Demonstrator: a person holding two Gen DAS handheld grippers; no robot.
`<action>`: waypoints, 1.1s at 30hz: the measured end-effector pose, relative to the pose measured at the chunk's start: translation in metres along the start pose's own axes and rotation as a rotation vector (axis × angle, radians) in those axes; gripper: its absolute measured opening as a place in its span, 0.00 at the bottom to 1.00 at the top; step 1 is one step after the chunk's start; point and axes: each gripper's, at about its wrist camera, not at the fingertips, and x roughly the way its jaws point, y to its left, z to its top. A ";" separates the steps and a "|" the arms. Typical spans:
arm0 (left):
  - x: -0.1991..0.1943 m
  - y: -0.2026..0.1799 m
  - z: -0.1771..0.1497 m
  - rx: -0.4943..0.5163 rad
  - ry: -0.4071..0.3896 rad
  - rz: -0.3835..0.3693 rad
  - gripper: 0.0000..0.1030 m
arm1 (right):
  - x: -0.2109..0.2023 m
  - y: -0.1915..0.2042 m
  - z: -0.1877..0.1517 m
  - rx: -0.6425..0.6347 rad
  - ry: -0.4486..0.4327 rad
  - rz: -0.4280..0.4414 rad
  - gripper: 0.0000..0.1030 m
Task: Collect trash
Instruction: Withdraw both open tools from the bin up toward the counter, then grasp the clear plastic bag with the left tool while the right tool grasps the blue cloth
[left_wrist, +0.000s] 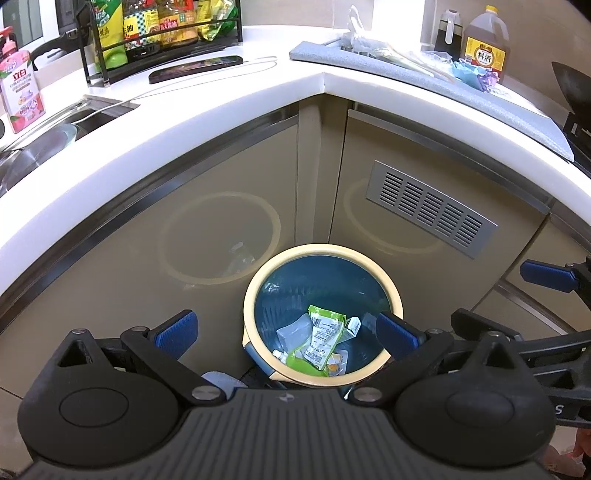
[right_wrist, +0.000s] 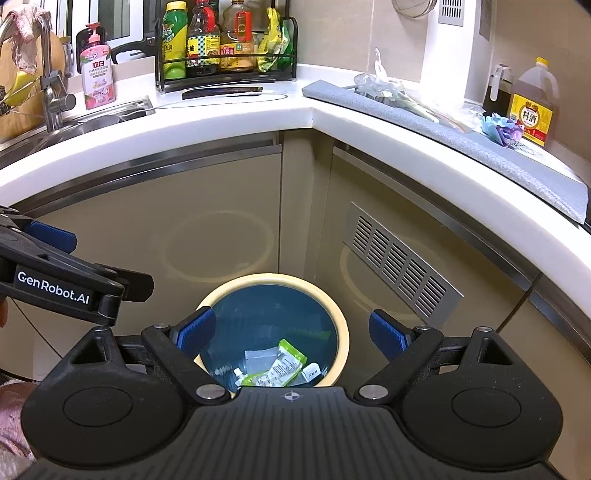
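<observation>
Already several discards lie at the bottom of the round waste bin (left_wrist: 323, 258), which stands on the floor in the cabinet corner: a green-edged pouch (left_wrist: 320, 341), a small white box (left_wrist: 353, 326), and clear wrappers. That part of the collection appears done. Both tools hover above the bin with nothing between their pads: the left gripper (left_wrist: 286, 330) is released and spread wide, and the right gripper (right_wrist: 291, 332) likewise stands apart and empty.

Remaining work, by judgement, sits on the countertop: crumpled clear plastic packaging (right_wrist: 388, 88) on the grey mat (right_wrist: 480, 147), and a blue and purple wrapper (right_wrist: 502, 127) just beside the cooking wine jug (right_wrist: 533, 101).

Nearby items not for disposal include a black phone (right_wrist: 221, 92) with its cable, a rack of condiment bottles (right_wrist: 225, 48), and a pink dish soap bottle (right_wrist: 96, 70) by the sink (right_wrist: 92, 118). The jug crowds the coloured wrapper; a careless reach risks knocking it.
</observation>
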 end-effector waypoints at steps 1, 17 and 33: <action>0.000 0.000 0.000 -0.001 0.001 0.000 1.00 | 0.001 0.000 0.000 0.002 0.001 0.000 0.89; 0.005 0.001 0.003 0.006 0.007 0.013 1.00 | 0.007 -0.008 -0.003 0.030 0.018 0.003 0.89; -0.009 -0.005 0.068 0.025 -0.094 -0.008 1.00 | -0.010 -0.064 0.029 0.124 -0.076 -0.053 0.89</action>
